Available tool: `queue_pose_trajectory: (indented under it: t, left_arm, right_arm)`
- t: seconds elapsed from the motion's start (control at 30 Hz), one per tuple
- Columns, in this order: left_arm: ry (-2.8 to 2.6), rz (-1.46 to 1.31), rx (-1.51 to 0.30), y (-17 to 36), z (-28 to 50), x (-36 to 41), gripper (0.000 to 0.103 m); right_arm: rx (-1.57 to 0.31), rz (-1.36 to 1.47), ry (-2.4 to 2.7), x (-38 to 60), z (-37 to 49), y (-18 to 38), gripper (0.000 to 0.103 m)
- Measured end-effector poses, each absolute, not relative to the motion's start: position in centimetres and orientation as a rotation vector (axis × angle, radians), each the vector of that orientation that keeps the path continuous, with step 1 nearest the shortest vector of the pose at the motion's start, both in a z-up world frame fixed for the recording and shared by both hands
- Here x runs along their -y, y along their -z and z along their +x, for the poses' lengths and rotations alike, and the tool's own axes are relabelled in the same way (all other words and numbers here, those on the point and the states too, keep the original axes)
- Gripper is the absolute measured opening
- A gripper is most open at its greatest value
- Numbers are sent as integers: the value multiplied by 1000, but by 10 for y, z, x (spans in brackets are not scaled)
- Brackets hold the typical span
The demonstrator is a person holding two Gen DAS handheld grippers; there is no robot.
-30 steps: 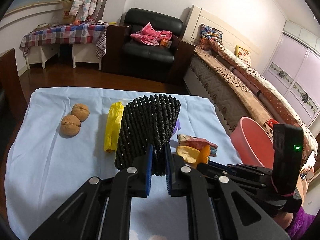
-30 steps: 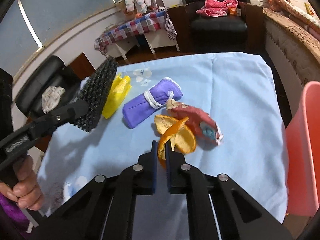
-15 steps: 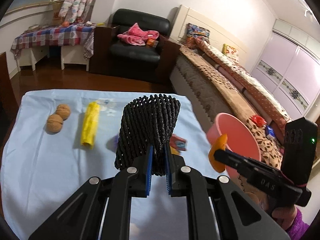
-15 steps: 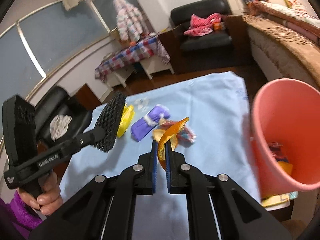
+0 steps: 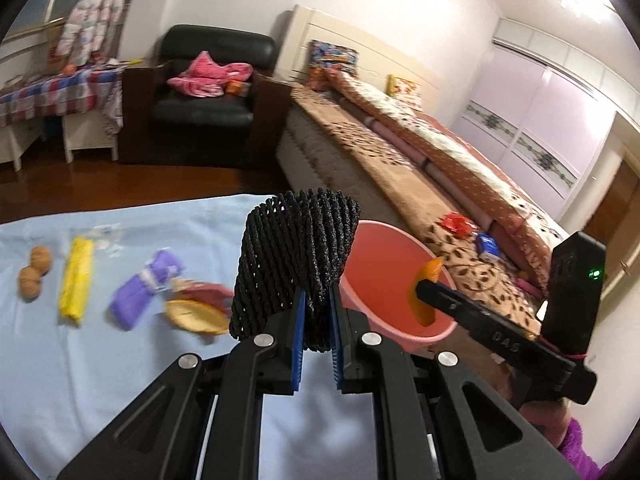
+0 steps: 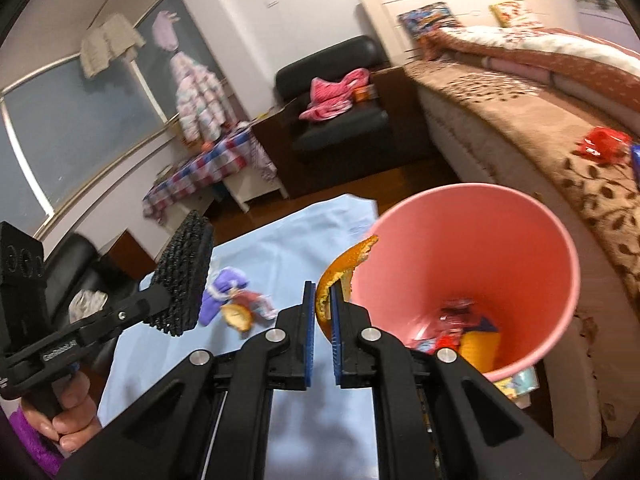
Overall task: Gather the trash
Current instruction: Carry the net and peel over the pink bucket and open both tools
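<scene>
left wrist view: left gripper (image 5: pixel 316 320) clamped on a black foam net (image 5: pixel 294 264), net standing up between the blue pads, over the near edge of the worktop (image 5: pixel 60 360) w/ its light blue cloth. just right of the net, the pink bin (image 5: pixel 384 312) sits beside the worktop, mouth open toward the camera. right gripper (image 5: pixel 422 290) reaches in from the right w/ an orange peel (image 5: pixel 426 292) pinched at its tip, peel over the bin mouth. on the cloth, left of the net: another orange peel (image 5: pixel 196 314), a red wrapper (image 5: pixel 204 290) touching it, a purple rolled cloth (image 5: pixel 146 290), a yellow bag (image 5: pixel 76 278), two walnuts (image 5: pixel 34 272) near the far left. all a bit blurred. bed (image 5: pixel 420 168) runs behind the bin, black armchair (image 5: pixel 212 92) at the back.

right wrist view: right gripper (image 6: pixel 322 308) pads together on the orange peel (image 6: pixel 346 268), peel curving up and right, its tip against the bin rim in this view; cannot tell if touching. pink bin (image 6: pixel 560 280) fills the right side, wrappers and scraps in its bottom. left gripper (image 6: pixel 166 294) comes in from the left, a hand (image 6: pixel 70 416) on its grip, purple sleeve below; foam net (image 6: pixel 184 276) held upright above the worktop (image 6: pixel 288 252). past it lie the purple cloth (image 6: pixel 222 290), red wrapper (image 6: pixel 256 300) and the other peel (image 6: pixel 238 316), close together.
</scene>
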State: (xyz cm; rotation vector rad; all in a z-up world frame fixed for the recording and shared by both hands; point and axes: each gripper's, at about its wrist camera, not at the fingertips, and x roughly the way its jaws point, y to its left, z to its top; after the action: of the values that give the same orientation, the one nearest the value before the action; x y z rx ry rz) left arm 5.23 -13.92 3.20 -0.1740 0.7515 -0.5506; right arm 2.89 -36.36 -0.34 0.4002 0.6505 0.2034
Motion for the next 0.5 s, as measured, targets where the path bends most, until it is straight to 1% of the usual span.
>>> queue_pose_trajectory:
  t: [0.33, 0.5]
  left_arm:
    - [692, -153, -774, -37, 64, 217, 10]
    - [733, -151, -829, -24, 76, 244, 10]
  right_arm:
    - [-648, 450, -80, 413, 27, 19, 8]
    - [-656, 465, -50, 425, 29, 30, 8]
